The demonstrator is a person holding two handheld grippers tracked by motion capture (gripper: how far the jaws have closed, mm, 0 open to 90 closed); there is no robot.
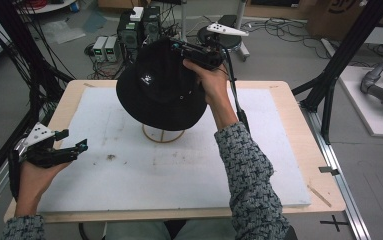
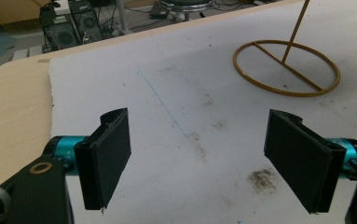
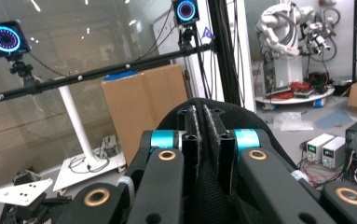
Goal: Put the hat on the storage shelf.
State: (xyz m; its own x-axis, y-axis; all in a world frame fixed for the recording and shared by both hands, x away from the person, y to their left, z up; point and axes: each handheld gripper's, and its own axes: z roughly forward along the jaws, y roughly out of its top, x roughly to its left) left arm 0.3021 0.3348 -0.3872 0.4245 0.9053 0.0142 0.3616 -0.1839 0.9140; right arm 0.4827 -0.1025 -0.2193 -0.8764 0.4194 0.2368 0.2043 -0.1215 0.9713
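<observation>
A black bucket hat [image 1: 159,90] with a small white logo hangs above a gold wire stand [image 1: 163,135], whose ring base rests on the white mat [image 1: 179,170]. My right gripper [image 1: 179,47] is shut on the hat's crown, holding it from the upper right. In the right gripper view the jaws pinch black fabric [image 3: 203,172] of the hat between them. My left gripper [image 1: 74,141] hovers over the mat's left edge, open with nothing between its pads [image 2: 111,156]. The stand's ring [image 2: 285,70] and its upright rod show ahead of it, to the right.
The mat lies on a wooden table [image 1: 311,150]. Black frame posts [image 1: 334,75] stand at both sides. Power supplies [image 1: 106,47], cables and a stool [image 1: 219,35] sit on the floor beyond the far edge. Dirt specks [image 2: 262,177] mark the mat.
</observation>
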